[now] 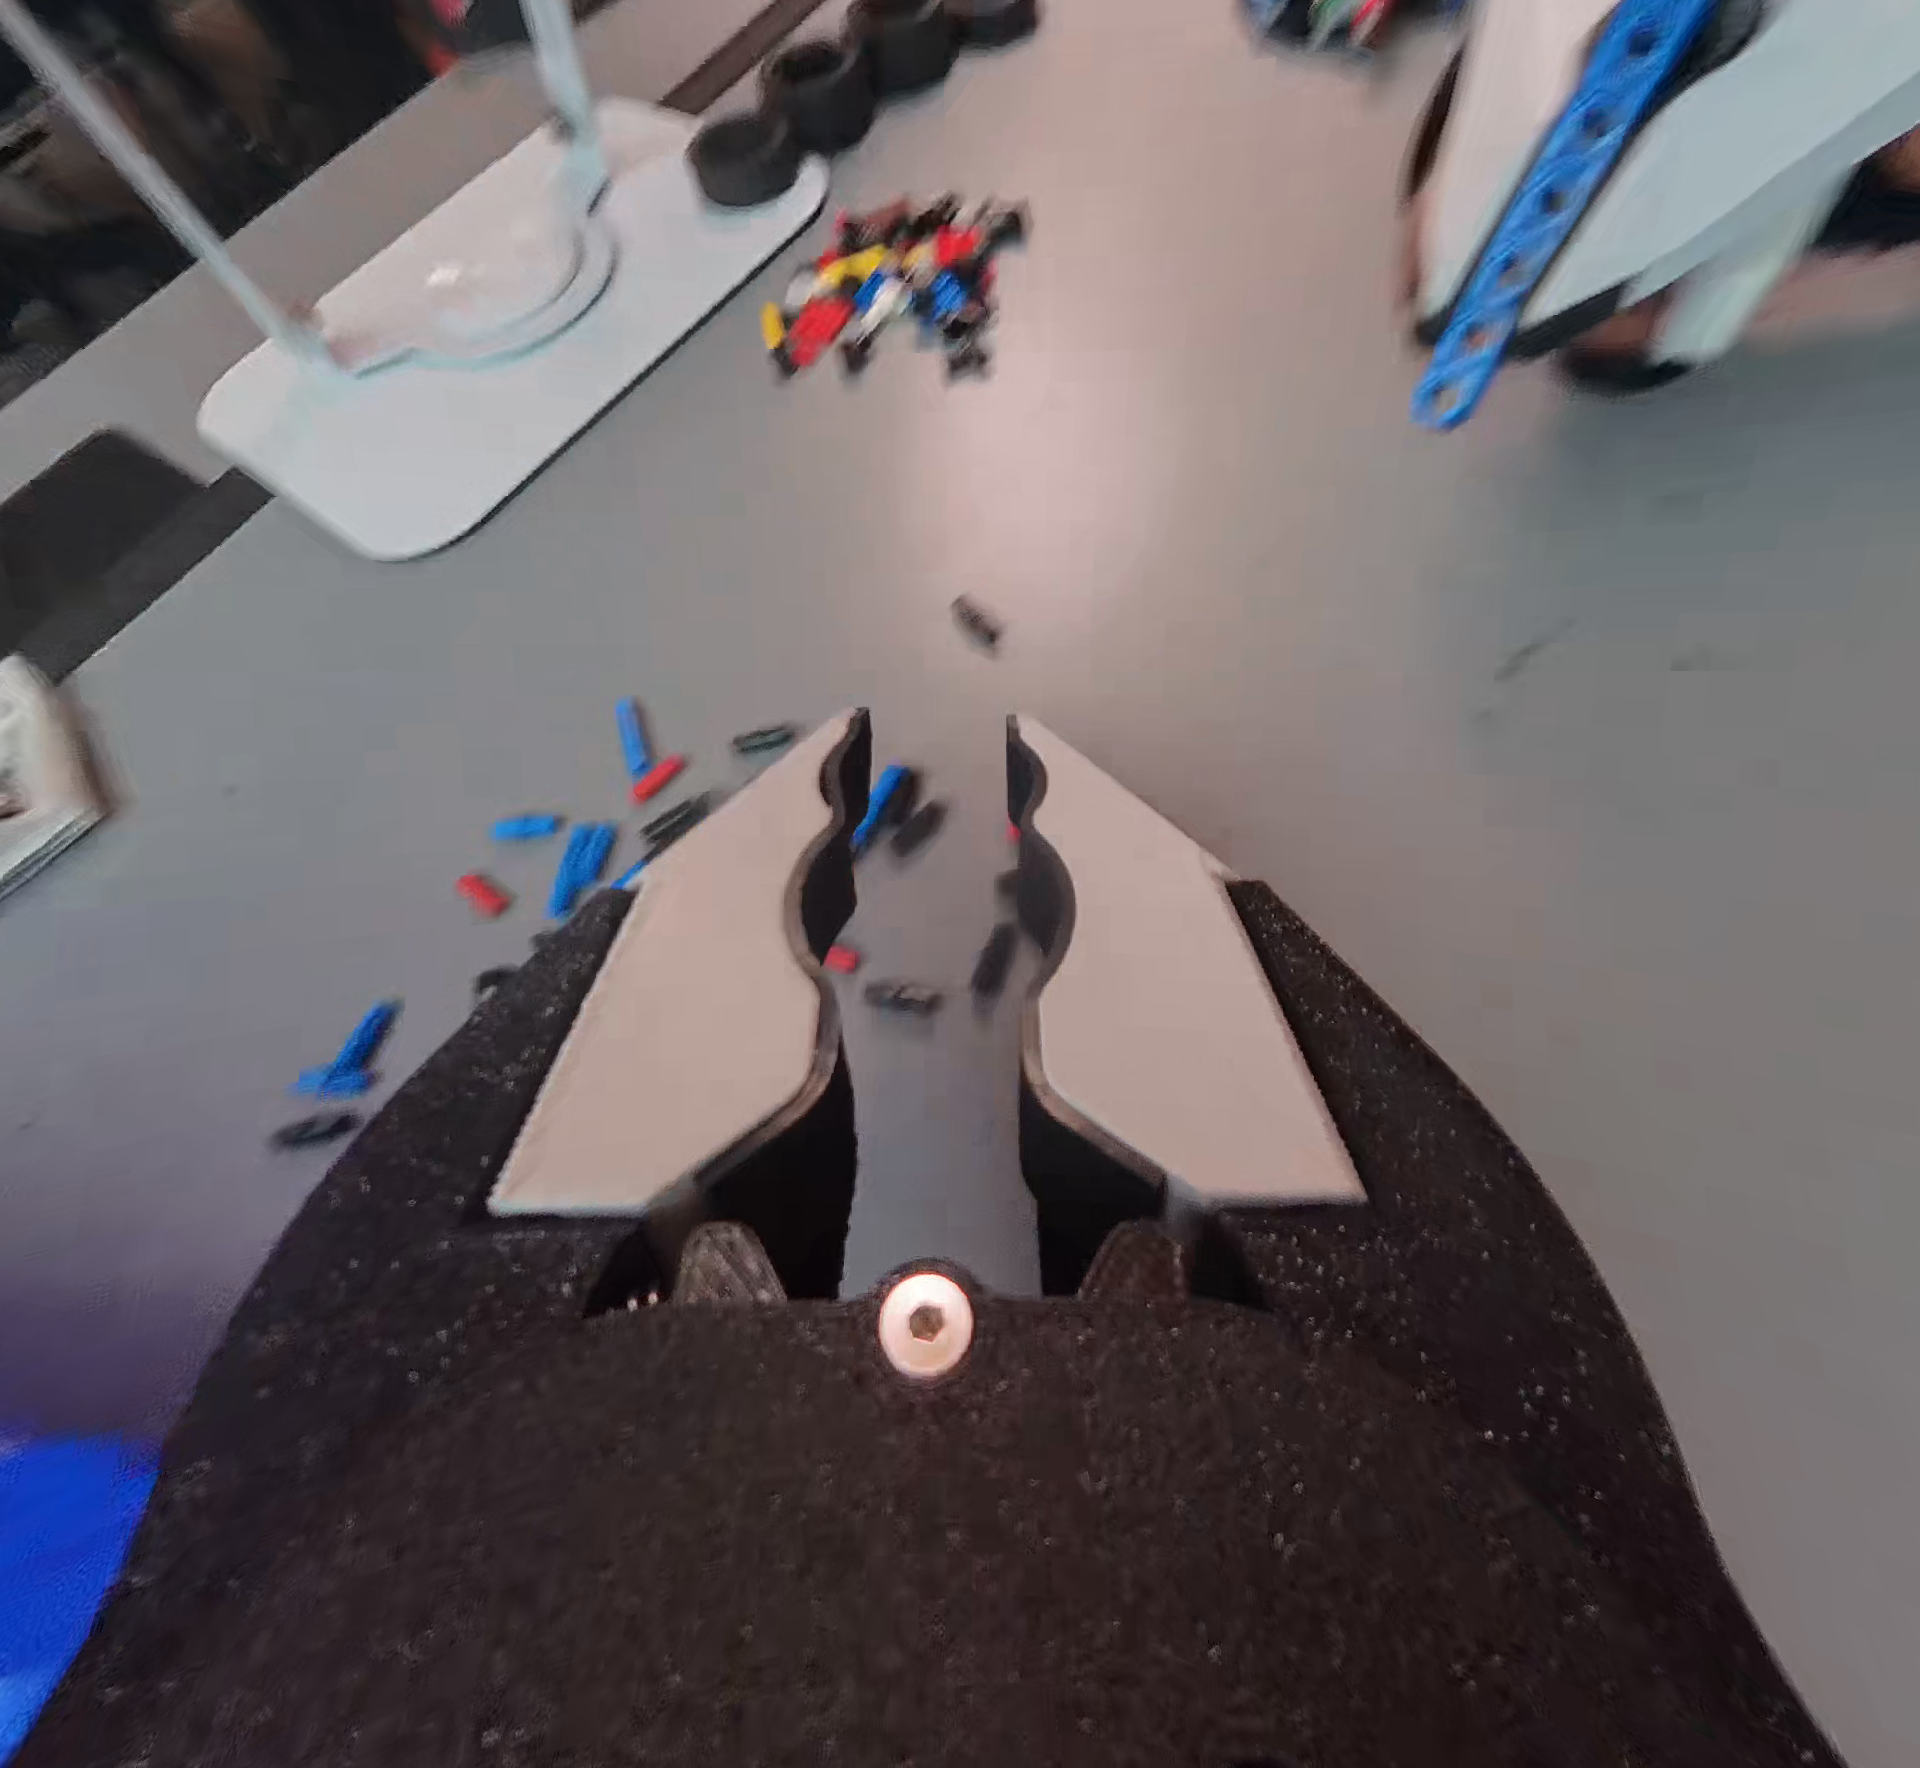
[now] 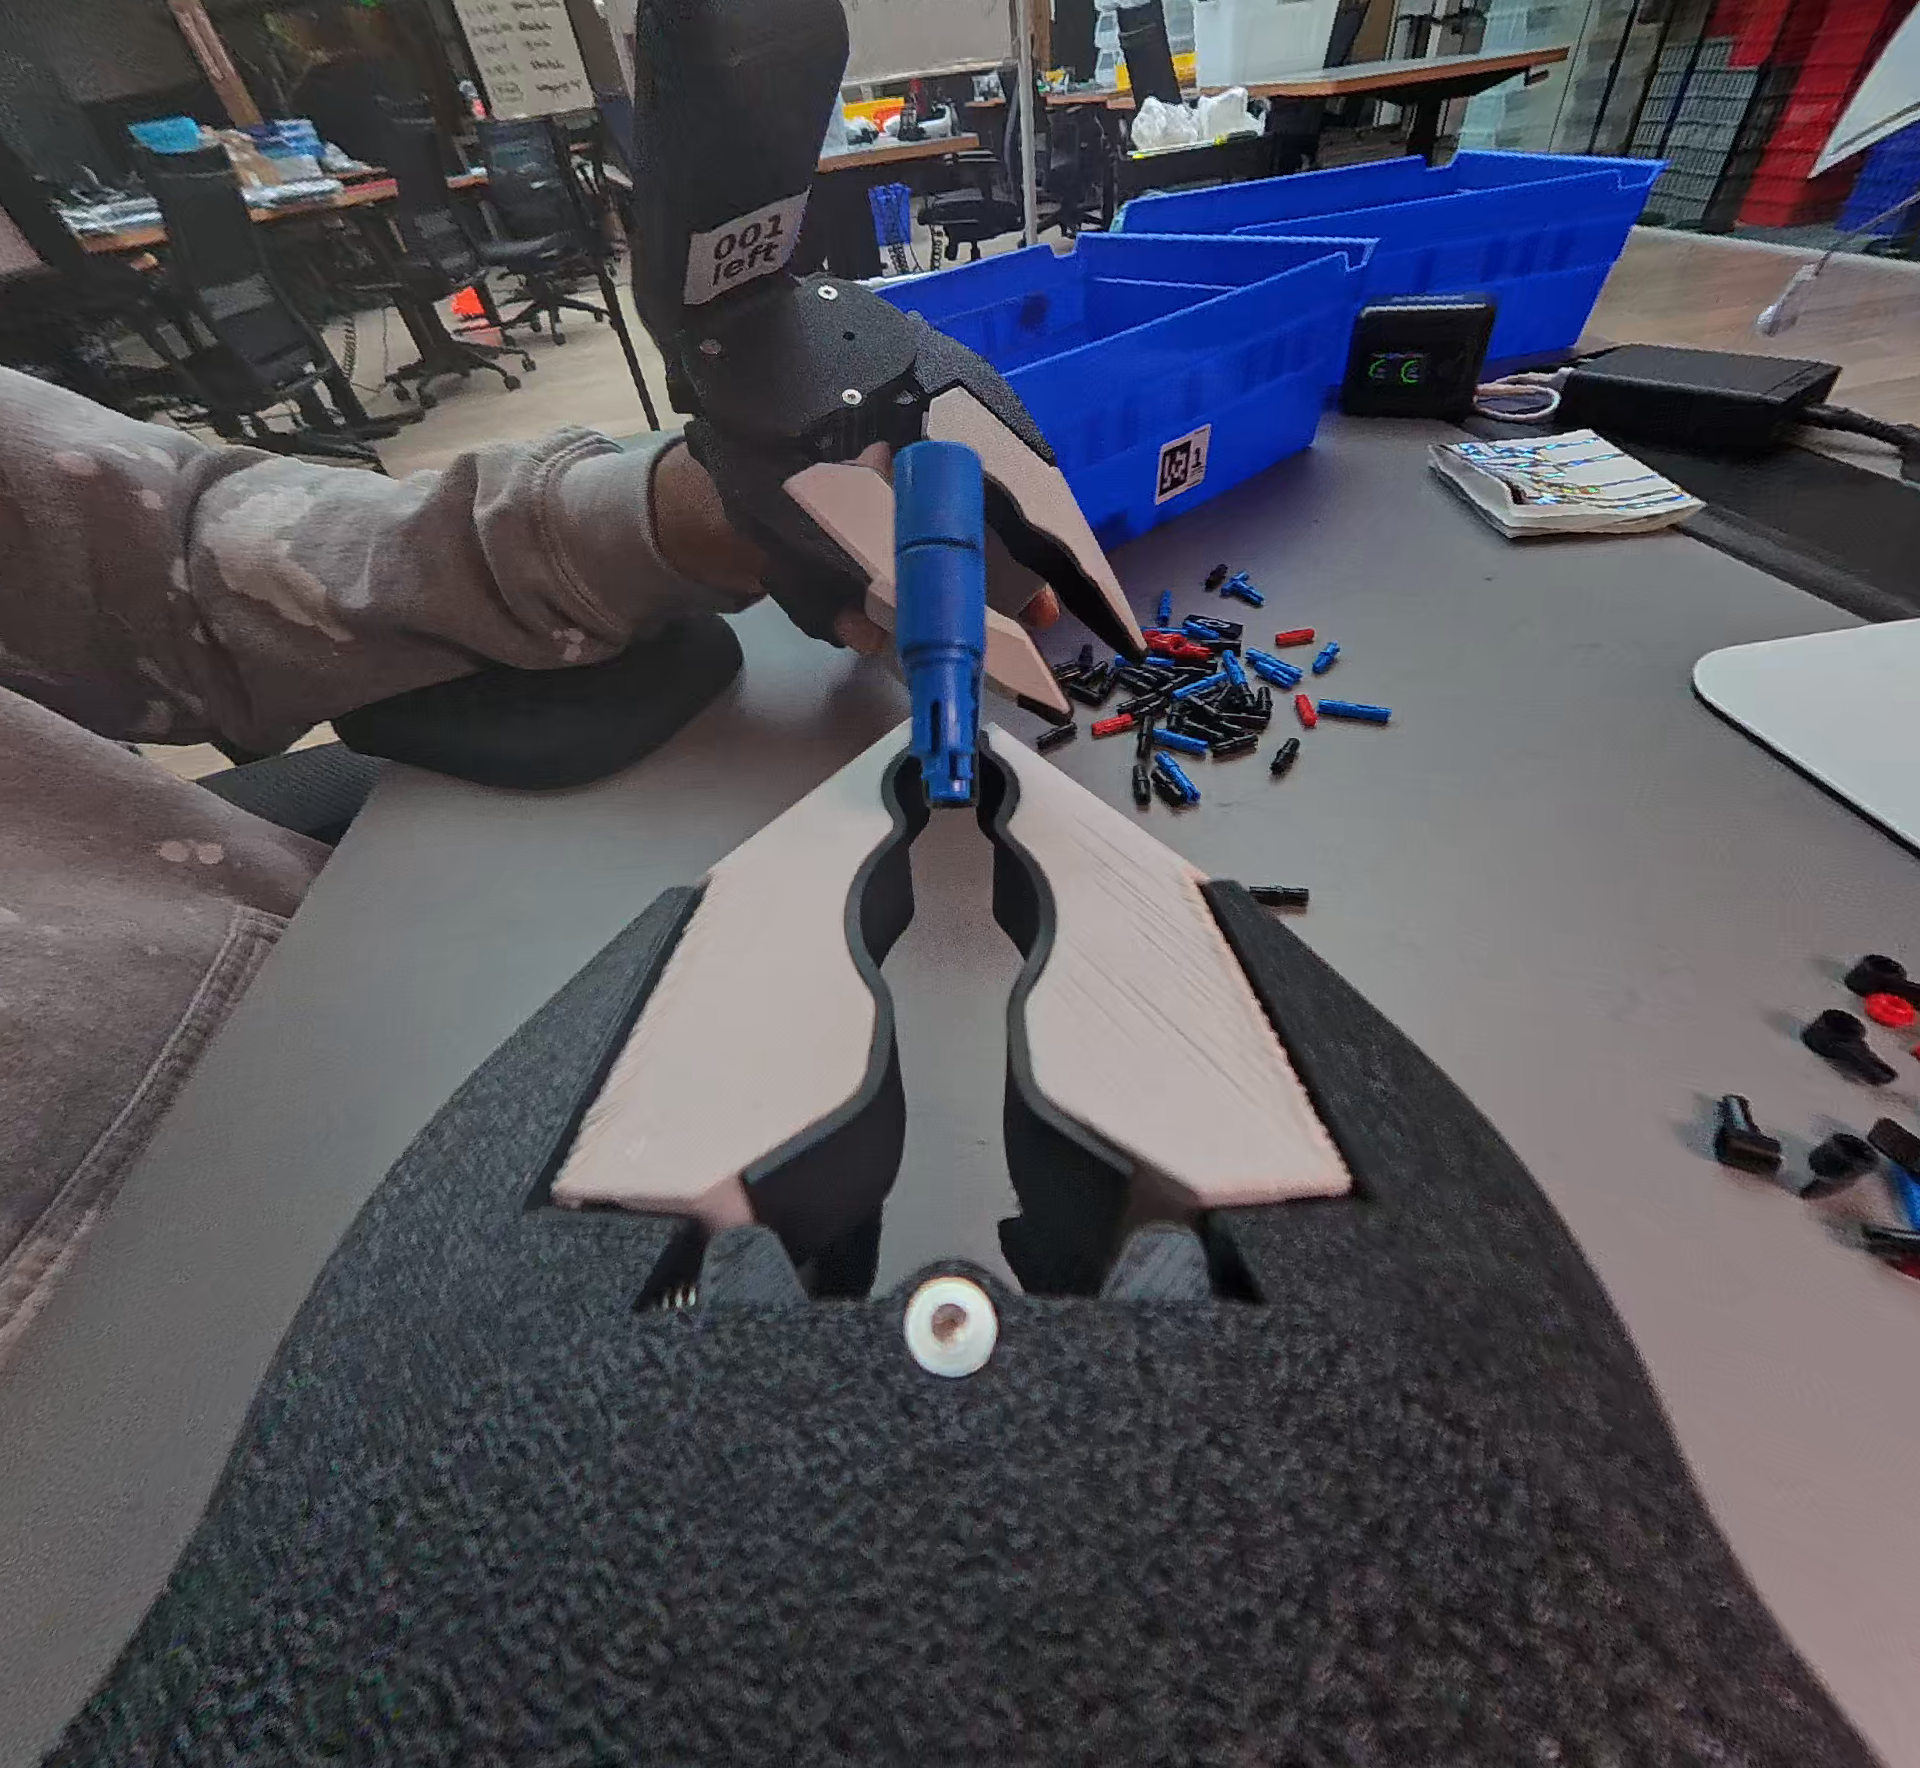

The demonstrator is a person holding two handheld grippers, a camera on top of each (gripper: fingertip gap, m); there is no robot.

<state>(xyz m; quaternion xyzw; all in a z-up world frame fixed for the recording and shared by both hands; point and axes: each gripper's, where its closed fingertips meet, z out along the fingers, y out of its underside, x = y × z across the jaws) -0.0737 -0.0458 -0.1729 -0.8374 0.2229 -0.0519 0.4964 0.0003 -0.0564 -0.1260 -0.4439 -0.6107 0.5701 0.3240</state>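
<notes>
My left gripper is open and empty, tips low over scattered small blue, black and red pins on the grey table. In the right wrist view it points down at the edge of the pin pile, held by a hand in a pale sleeve. My right gripper is shut on the end of a blue perforated beam that sticks forward above the table. The left wrist view shows the right gripper at the upper right with the beam hanging out of it.
Blue bins stand behind the pins, with a small black device and a booklet to their right. A white stand base, black rings and a heap of coloured pieces lie ahead. Black connectors lie at the right. There is about 10 cm between the tips of the two grippers.
</notes>
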